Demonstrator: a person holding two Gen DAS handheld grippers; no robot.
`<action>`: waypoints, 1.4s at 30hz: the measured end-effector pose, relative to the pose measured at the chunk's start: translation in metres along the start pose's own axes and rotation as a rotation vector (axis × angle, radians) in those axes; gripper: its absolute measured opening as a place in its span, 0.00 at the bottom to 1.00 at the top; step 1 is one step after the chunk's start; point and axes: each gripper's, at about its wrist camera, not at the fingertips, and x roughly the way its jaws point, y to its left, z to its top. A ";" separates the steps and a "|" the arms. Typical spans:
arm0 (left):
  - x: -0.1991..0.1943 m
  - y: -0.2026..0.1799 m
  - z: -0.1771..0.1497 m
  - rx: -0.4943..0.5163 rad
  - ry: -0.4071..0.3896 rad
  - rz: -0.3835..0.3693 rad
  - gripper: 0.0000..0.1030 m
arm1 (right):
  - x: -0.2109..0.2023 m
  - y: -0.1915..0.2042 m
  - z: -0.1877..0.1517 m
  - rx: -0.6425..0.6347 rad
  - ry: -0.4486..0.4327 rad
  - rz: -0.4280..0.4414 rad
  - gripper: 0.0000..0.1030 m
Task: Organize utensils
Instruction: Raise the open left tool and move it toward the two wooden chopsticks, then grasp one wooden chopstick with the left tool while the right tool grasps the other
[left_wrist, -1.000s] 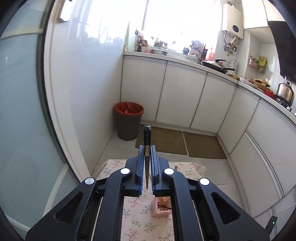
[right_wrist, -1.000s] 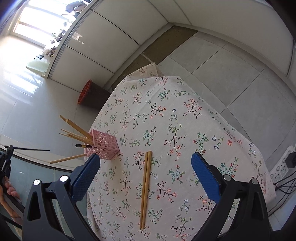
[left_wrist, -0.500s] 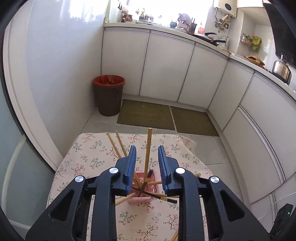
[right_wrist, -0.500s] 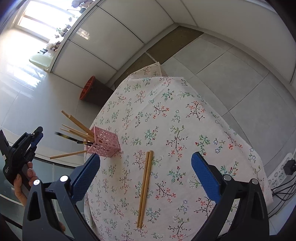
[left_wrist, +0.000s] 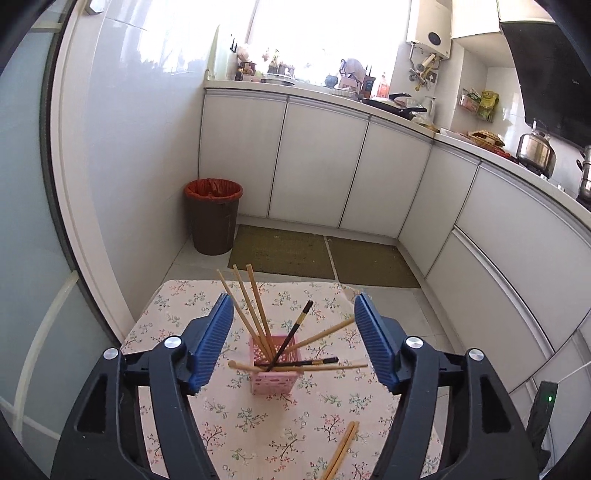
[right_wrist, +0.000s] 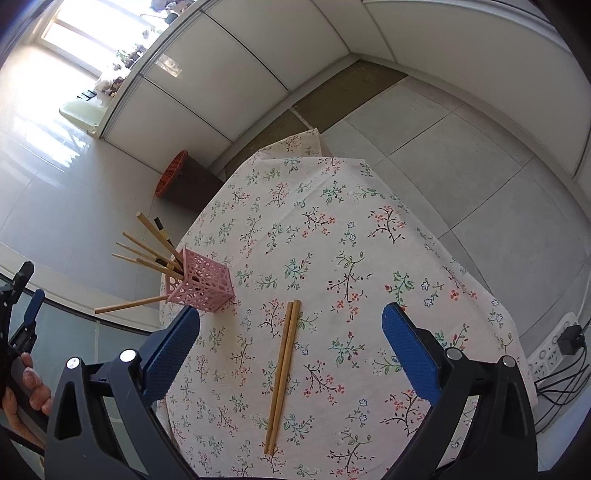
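A pink lattice holder (left_wrist: 275, 373) stands on the flowered tablecloth (left_wrist: 258, 424) with several wooden chopsticks and two black ones in it. One black chopstick (left_wrist: 295, 332) leans upright; the other lies across the rim. My left gripper (left_wrist: 291, 297) hangs just above and behind the holder, its jaws opening, and no pad touches anything. The right wrist view shows the holder (right_wrist: 201, 282) at the table's left edge. A pair of wooden chopsticks (right_wrist: 282, 373) lies flat on the cloth, between and below the open right gripper (right_wrist: 291, 312).
A brown bin (left_wrist: 213, 218) with a red liner stands on the floor beyond the table, beside two floor mats (left_wrist: 284, 251) and white cabinets. A glass door runs along the left. A power strip (right_wrist: 554, 354) with cables lies on the floor to the right.
My left gripper sank toward the holder and opened, letting go of the black chopstick, which now stands in the holder. The right gripper stayed put.
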 end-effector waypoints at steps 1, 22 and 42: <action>-0.001 -0.001 -0.007 0.003 0.010 0.000 0.72 | 0.001 -0.001 -0.001 0.004 0.001 -0.008 0.93; 0.172 -0.048 -0.174 0.121 0.782 -0.141 0.60 | -0.001 -0.026 -0.008 -0.135 -0.024 -0.358 0.93; 0.219 -0.064 -0.198 0.168 0.859 -0.101 0.29 | 0.011 -0.035 -0.010 -0.075 0.064 -0.322 0.93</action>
